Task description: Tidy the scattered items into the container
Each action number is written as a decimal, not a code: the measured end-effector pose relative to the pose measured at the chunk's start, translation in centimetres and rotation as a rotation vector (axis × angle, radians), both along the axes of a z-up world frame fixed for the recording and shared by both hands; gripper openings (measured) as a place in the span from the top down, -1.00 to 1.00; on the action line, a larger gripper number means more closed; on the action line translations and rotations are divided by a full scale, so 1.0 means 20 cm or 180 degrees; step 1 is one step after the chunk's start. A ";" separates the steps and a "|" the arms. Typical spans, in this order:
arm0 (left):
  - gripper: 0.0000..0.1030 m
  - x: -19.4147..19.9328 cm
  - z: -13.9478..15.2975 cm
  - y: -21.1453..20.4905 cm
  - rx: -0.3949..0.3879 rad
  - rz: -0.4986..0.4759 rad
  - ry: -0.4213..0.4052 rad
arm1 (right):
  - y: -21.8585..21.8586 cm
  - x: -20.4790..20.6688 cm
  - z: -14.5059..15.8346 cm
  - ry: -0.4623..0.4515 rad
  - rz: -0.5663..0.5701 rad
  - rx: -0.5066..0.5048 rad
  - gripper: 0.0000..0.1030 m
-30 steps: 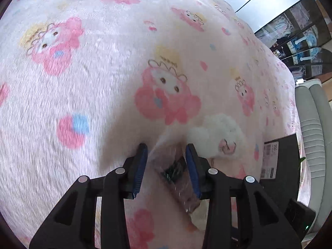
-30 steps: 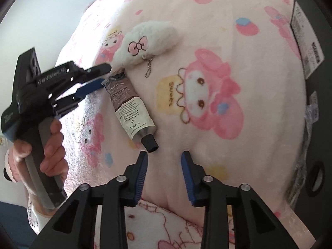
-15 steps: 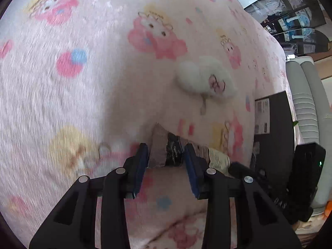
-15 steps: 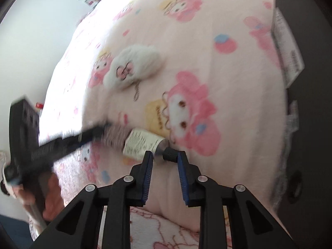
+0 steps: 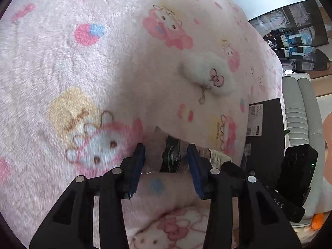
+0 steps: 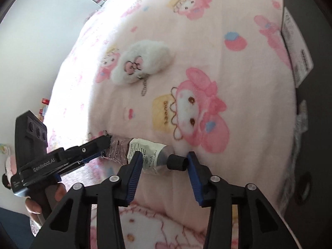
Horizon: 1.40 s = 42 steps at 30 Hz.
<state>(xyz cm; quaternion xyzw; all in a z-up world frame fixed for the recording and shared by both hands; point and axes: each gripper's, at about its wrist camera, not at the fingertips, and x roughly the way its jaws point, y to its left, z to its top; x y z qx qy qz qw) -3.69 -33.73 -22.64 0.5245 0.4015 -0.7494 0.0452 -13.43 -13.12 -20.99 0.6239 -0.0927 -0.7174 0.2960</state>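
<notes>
Your pink cartoon-print blanket covers the bed and fills both views, soft and rumpled under everything. At about 3 o'clock in the left wrist view, the black container with its white barcode label sits at the blanket's edge; in the right wrist view its dark wall runs down the 2 o'clock side.

The white fluffy plush charm, pink bow up and chain trailing, lies untouched near 11 o'clock of the right wrist view, well apart from both tools.

The hand-cream tube lies across the blanket between your two tools. Your left hand-held gripper brackets the crimped tail end; its blue pads look to be at the foil edges, but whether they press it firmly cannot be told from these views. Your right hand-held gripper is spread wide, one pad over the tube's label and the other just beside the black cap, gripping nothing.

The risks, judged from here: the crimped tail is thin and slick, so a lift from that end alone may let the tube swing or slide out before it reaches the container. If you clamp the right tool on the shoulder, cream could be squeezed against the cap. The plush blanket may also snag a pad and drag up with the tube.
</notes>
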 end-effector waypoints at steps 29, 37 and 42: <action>0.18 -0.31 0.76 1.18 -0.0090 -0.1056 0.0896 | 1.41 0.19 0.89 0.1123 -0.0696 -0.0139 0.31; 0.16 -0.57 0.59 1.48 -0.0124 -0.1362 0.0635 | 1.69 0.00 0.76 0.1138 -0.0781 0.0193 0.30; 0.16 -0.66 0.47 1.57 -0.0283 -0.1485 0.0413 | 1.76 -0.11 0.57 0.0962 -0.0845 0.0229 0.30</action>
